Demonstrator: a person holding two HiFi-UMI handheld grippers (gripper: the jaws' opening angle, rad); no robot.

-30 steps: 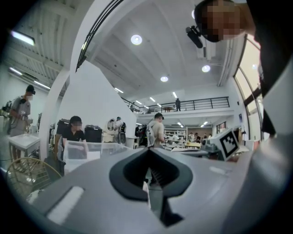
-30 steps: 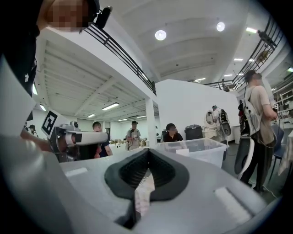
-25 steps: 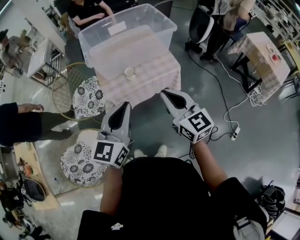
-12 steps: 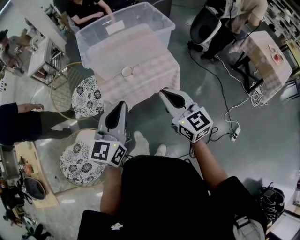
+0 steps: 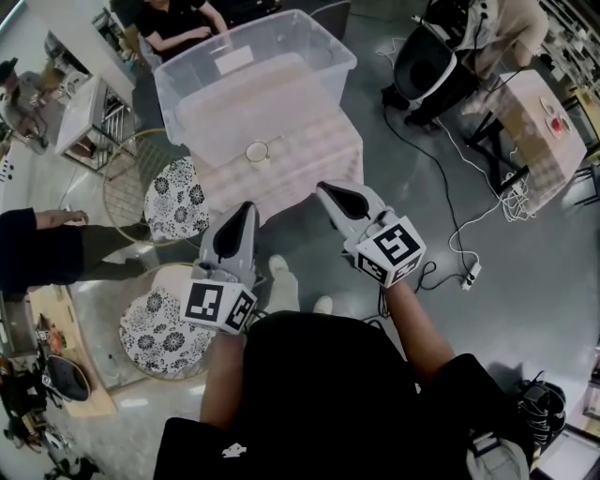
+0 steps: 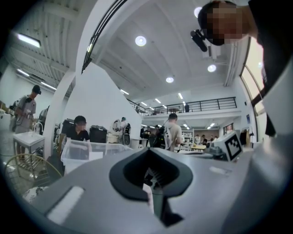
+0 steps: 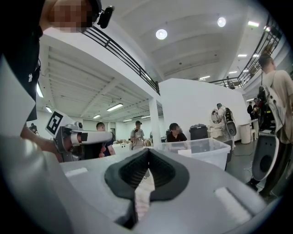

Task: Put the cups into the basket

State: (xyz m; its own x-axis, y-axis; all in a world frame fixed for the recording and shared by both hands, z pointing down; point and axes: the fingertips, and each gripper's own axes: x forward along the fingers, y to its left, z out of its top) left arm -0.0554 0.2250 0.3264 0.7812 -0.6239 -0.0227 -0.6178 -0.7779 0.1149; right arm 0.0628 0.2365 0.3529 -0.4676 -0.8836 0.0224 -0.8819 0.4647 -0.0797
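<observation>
A single pale cup (image 5: 257,150) stands on the checked tablecloth (image 5: 309,155), just in front of a large clear plastic bin (image 5: 253,70) that takes up the back of the table. My left gripper (image 5: 246,208) and right gripper (image 5: 325,188) hover side by side short of the table's near edge, pointing level at it. Both are shut with nothing between the jaws. From the left gripper view, the closed jaws (image 6: 148,151) fill the lower frame and the bin (image 6: 84,153) shows beyond at the left. The right gripper view shows its closed jaws (image 7: 147,151) and the bin (image 7: 201,148) to the right.
Two gold wire stools with flowered cushions (image 5: 176,199) (image 5: 155,323) stand on the floor to the left. One person sits behind the bin (image 5: 173,19), another stands at the left (image 5: 42,248). An office chair (image 5: 427,66), floor cables with a power strip (image 5: 469,272) and a second table (image 5: 539,112) lie to the right.
The person holding the grippers has taken a small step towards the table, one foot now further forward. Both grippers came along slightly and stay shut and empty.
</observation>
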